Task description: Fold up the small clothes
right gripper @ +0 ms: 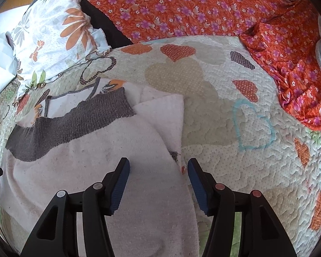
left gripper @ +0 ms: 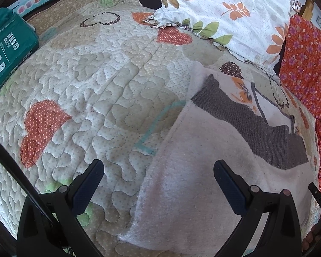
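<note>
- Pale pink garment (left gripper: 182, 192) with a grey knitted band (left gripper: 246, 124) lies flat on the quilted bedspread (left gripper: 96, 85), at 5 o'clock in the left wrist view and at 8 o'clock in the right wrist view.
- Left gripper (left gripper: 158, 184) stands wide open; its right finger is over the pink cloth, its left finger over the bare quilt, and the garment's edge runs between them. Nothing is pinched.
- Right gripper (right gripper: 158, 184) is about half open; the right edge of the garment (right gripper: 96, 182) lies between its fingers, but the pads do not press on it.
- Floral pillow (left gripper: 224, 10) sits at 1 o'clock in the left view.
- Orange flowered fabric (right gripper: 203, 6) fills 12 to 3 o'clock in the right view.
- Green box (left gripper: 8, 49) rests at 9 o'clock in the left view.
</note>
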`<state>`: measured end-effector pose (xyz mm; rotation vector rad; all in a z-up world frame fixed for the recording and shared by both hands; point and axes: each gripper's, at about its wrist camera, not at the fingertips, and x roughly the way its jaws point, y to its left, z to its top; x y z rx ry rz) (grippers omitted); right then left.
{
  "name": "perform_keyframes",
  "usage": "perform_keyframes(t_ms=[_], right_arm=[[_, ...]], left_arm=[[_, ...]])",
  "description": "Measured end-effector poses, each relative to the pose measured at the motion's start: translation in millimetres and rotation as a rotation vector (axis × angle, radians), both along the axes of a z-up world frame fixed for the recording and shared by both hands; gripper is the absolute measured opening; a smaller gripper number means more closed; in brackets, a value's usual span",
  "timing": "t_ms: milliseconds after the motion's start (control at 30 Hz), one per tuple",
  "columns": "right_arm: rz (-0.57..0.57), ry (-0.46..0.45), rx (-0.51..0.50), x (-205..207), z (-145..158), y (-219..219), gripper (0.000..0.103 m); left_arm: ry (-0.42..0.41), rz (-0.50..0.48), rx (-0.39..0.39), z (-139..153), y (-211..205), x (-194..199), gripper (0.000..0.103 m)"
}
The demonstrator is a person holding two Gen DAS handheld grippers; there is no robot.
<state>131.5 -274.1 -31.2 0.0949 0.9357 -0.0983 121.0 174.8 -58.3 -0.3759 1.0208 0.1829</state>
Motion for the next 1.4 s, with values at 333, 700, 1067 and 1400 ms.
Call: perform_keyframes(t_ms=[333, 700, 1067, 1400], right_arm=[[0.002, 0.007, -0.004, -0.9, -3.2, 1.6, 0.062], [0.002, 0.009, -0.004, -1.0, -3.3, 2.5, 0.063], [0.003, 0.012, -0.005, -1.3, -4.4, 3.9, 0.065], [0.003, 0.013, -0.007, -1.9, -5.0, 3.6, 0.065]], left_arm=[[-0.013, -0.006, 0.004, 3.4, -1.7, -1.0, 0.102], [-0.001, -0.012, 0.009, 0.5, -1.7, -0.6, 0.102], [0.048, -0.025, 0.011, -10.2, -4.2, 2.3, 0.102], [0.049, -0.026, 0.010, -10.7, -4.1, 2.3, 0.102]])
